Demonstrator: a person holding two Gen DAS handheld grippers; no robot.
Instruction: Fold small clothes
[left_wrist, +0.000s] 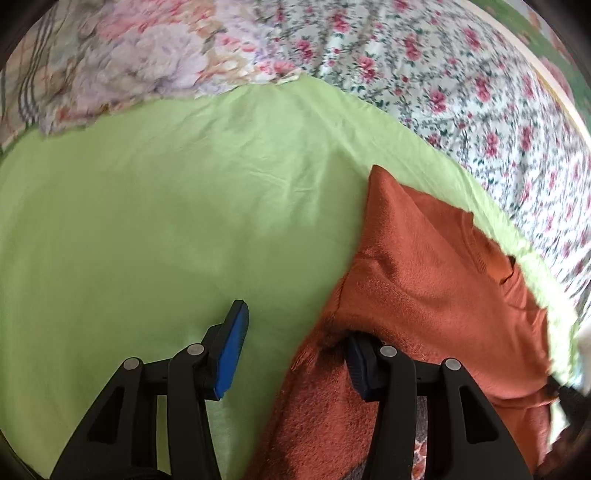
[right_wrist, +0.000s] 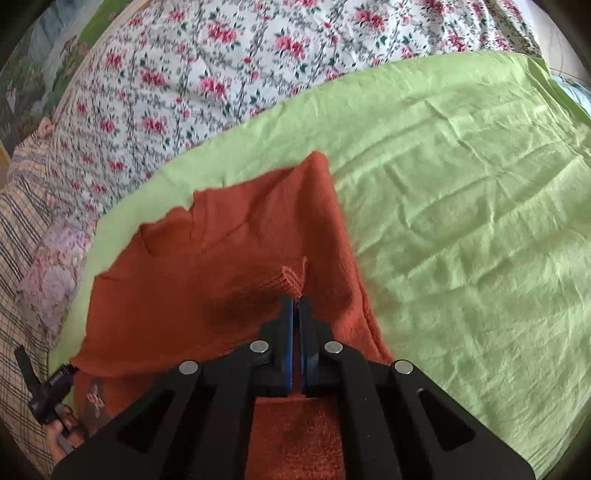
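A rust-orange knit garment lies on the green sheet, at the right of the left wrist view and in the middle of the right wrist view. My left gripper is open at the garment's left edge. Its left blue pad is over bare sheet, and its right finger is tucked against a raised fold of the knit. My right gripper is shut on a pinched ribbed bit of the garment, which sticks up past the fingertips. The left gripper's body and a hand show at the lower left.
A wrinkled green sheet covers the work surface. A rose-print bedspread lies beyond it. A pale floral cloth and a plaid cloth lie at the sheet's edge.
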